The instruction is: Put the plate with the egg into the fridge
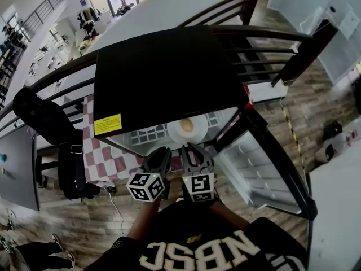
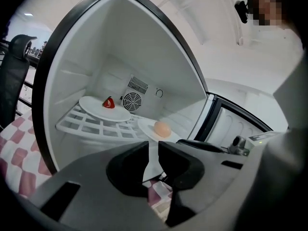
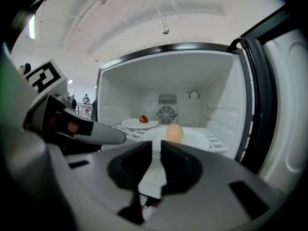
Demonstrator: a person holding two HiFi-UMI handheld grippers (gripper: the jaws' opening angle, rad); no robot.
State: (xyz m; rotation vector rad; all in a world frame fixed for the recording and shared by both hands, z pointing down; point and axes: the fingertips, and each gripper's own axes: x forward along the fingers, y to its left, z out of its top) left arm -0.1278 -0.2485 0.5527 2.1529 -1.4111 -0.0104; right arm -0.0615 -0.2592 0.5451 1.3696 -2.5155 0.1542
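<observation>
plate: white, round and shallow (image 2: 144,125); it is seen at the front right of the wire shelf (image 2: 82,124) inside the fridge (image 1: 163,72), with its near rim reaching out of the fridge's open front.
egg: pale brown and whole (image 2: 162,128), carried on the middle of the plate.
left gripper: (image 2: 153,150) jaws are drawn close and clamped on the plate's near rim, just outside the fridge.
right gripper: (image 3: 156,150) jaws are clamped on the same rim, beside the left gripper.
second plate: (image 2: 96,110) it is set deeper in the fridge, to the left, with a red piece (image 2: 109,103) on it.
</observation>
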